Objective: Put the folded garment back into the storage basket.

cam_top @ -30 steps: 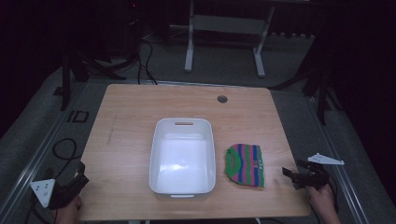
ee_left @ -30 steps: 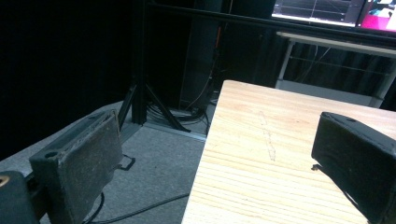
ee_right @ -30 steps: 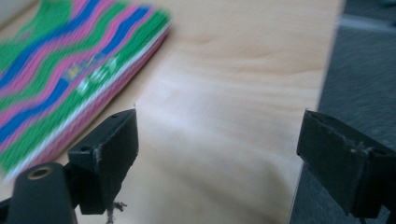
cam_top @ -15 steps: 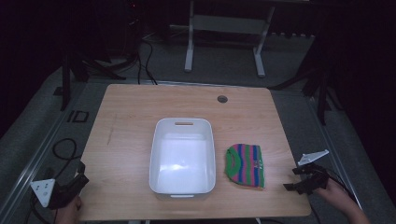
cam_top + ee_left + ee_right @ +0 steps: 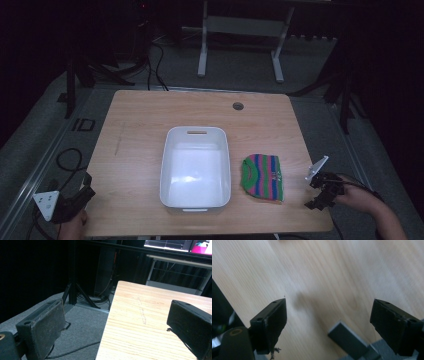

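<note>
A white plastic bin sits empty in the middle of the wooden table. Just to its right lies a small knitted cloth striped green, blue and pink. My right gripper hovers at the table's front right edge, right of the cloth and apart from it. In the right gripper view it is open over bare wood, jaws wide and nothing between them. My left gripper is held off the table's front left corner. It is open too, with the table's left edge between its jaws.
A round cable hole sits near the table's far edge. Cables lie on the grey floor to the left. Black stand legs rise beyond the table's left side, and a white frame stands behind the table.
The right gripper has slid slightly toward the table's front right corner and tipped downward, the hand drawing back to the right. The left gripper, bin and cloth have stayed put.
</note>
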A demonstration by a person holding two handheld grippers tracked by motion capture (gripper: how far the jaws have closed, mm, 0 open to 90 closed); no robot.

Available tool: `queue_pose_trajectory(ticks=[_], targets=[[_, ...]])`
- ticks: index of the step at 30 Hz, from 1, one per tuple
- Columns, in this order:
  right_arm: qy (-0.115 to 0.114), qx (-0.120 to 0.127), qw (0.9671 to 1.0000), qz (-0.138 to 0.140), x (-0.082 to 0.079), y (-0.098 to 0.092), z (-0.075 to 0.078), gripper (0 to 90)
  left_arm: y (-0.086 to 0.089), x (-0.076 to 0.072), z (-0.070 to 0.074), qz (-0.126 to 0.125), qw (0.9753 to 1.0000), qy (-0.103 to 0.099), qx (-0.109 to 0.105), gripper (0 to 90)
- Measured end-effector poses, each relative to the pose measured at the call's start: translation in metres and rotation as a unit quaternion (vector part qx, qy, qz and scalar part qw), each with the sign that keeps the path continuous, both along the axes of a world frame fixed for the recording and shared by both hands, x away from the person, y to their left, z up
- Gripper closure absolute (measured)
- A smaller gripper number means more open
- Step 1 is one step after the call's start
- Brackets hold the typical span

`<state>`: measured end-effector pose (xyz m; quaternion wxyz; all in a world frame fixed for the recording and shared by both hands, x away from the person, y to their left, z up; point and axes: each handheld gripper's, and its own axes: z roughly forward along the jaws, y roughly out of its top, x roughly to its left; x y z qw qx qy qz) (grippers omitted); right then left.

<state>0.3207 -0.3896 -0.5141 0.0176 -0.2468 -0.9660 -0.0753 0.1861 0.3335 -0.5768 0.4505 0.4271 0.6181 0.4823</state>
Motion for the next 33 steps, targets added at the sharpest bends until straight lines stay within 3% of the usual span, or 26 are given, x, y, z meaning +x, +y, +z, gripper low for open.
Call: queue_pose_trajectory(ticks=[5, 7, 9, 11, 17, 33], targets=[[0.032, -0.052, 0.998, 0.015, 0.005, 0.007, -0.003, 13.9, 0.0, 0.0, 0.0, 0.0, 1.0, -0.001, 0.001, 2.3], [0.044, -0.058, 0.997, 0.024, 0.007, 0.011, -0.003, 13.8, -0.001, 0.0, 0.0, 0.0, 1.0, -0.003, 0.002, 2.3], [0.039, -0.065, 0.9963, 0.042, 0.007, 0.016, -0.001, 13.7, -0.001, 0.0, 0.0, 0.001, 1.0, -0.003, 0.003, 2.3], [0.042, -0.059, 0.9957, 0.057, 0.008, 0.021, 0.002, 13.7, -0.001, 0.0, 0.0, 0.0, 1.0, -0.003, 0.002, 2.3], [0.021, -0.063, 0.9922, 0.106, 0.014, 0.037, 0.011, 19.7, -0.001, -0.001, 0.0, -0.001, 1.0, -0.004, 0.004, 2.3], [-0.005, -0.054, 0.9858, 0.159, 0.038, 0.09, 0.029, 22.2, -0.001, -0.001, 0.0, -0.005, 1.0, -0.006, 0.002, 2.3]])
